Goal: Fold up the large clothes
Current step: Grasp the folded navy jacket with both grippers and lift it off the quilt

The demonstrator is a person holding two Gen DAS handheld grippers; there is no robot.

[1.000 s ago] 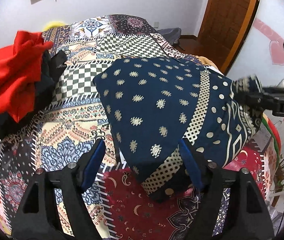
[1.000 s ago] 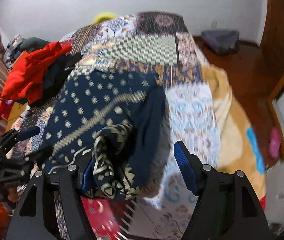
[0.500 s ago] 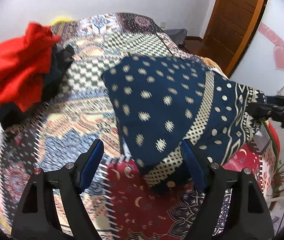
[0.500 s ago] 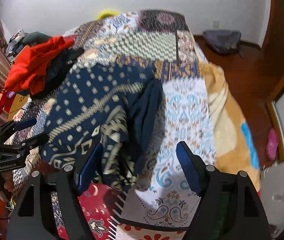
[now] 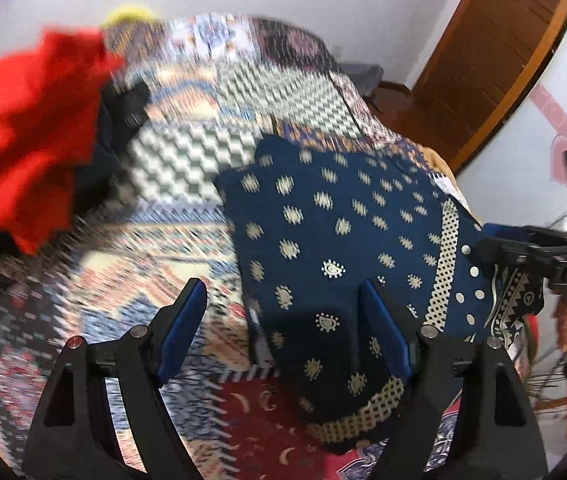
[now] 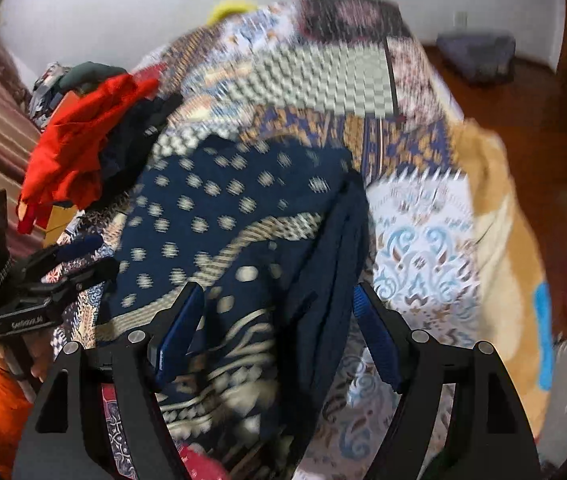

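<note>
Lying beneath both: navy garment [image 5: 347, 240] | left gripper [image 5: 283, 328] apart | right gripper [image 6: 275, 328] apart

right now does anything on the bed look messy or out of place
Yes. The navy patterned garment is bunched and uneven along its right edge, not lying flat. A red garment sits crumpled in a heap on the bed's left side. Nothing looks torn or spilled.
</note>
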